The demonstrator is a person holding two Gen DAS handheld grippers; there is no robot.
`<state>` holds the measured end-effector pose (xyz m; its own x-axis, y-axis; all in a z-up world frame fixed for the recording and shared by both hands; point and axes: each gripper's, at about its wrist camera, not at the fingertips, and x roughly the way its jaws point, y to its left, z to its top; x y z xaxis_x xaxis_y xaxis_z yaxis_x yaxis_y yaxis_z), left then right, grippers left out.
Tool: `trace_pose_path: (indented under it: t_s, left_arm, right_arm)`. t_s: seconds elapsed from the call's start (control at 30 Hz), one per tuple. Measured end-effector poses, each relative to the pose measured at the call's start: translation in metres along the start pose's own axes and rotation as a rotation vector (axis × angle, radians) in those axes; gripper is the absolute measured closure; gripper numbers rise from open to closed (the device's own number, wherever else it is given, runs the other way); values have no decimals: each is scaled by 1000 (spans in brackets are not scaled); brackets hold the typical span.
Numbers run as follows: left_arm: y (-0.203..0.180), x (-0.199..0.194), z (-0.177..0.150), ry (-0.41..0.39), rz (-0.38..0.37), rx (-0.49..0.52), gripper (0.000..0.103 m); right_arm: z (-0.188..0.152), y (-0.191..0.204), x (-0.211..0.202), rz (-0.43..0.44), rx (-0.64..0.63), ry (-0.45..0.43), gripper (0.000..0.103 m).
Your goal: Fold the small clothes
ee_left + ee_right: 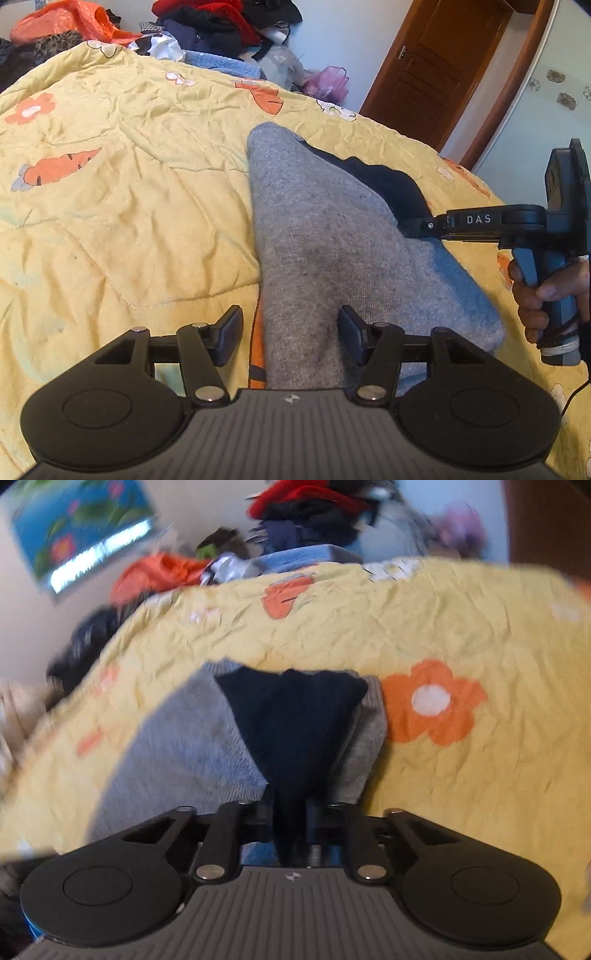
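Observation:
A grey knit sock [314,240] lies lengthwise on the yellow quilt [129,203], with dark navy cloth [388,184] showing along its right side. My left gripper [291,332] stands open over the sock's near end, one finger on each side and neither pad pressing it. My right gripper [406,227] comes in from the right, held by a hand [543,295], and pinches the navy cloth. In the blurred right wrist view the right gripper [290,812] is shut on the navy cloth [291,716], which bunches into its jaws with the grey sock [177,746] on both sides.
A pile of dark and red clothes [221,22] and an orange bag [66,22] lie beyond the quilt's far edge. A brown door [436,66] stands at the back right. The quilt spreads wide to the sock's left.

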<state>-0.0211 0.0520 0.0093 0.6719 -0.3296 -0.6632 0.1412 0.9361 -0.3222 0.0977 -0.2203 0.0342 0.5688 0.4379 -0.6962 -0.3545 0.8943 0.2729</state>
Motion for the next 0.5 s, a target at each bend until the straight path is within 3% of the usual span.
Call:
trace_pose_path:
  t_s: [0.1, 0.2, 0.3, 0.37, 0.43, 0.5]
  left_arm:
    - [2, 0, -2, -6, -4, 5, 47]
    - [0, 0, -1, -7, 1, 14, 47]
    - [0, 0, 0, -8, 1, 23, 47]
    - [-2, 0, -1, -11, 7, 30, 46]
    - [-4, 0, -2, -12, 16, 37, 46]
    - [-6, -1, -3, -14, 22, 47, 46]
  right_arm:
    - [-1, -22, -5, 37, 99, -14, 94]
    - [-7, -27, -9, 74, 169, -28, 90]
    - [-7, -28, -23, 89, 226, -86, 62]
    - [-1, -30, -32, 73, 277, -163, 26]
    - [11, -30, -29, 56, 288, -177, 22]
    - [21, -24, -13, 52, 265, -127, 22]
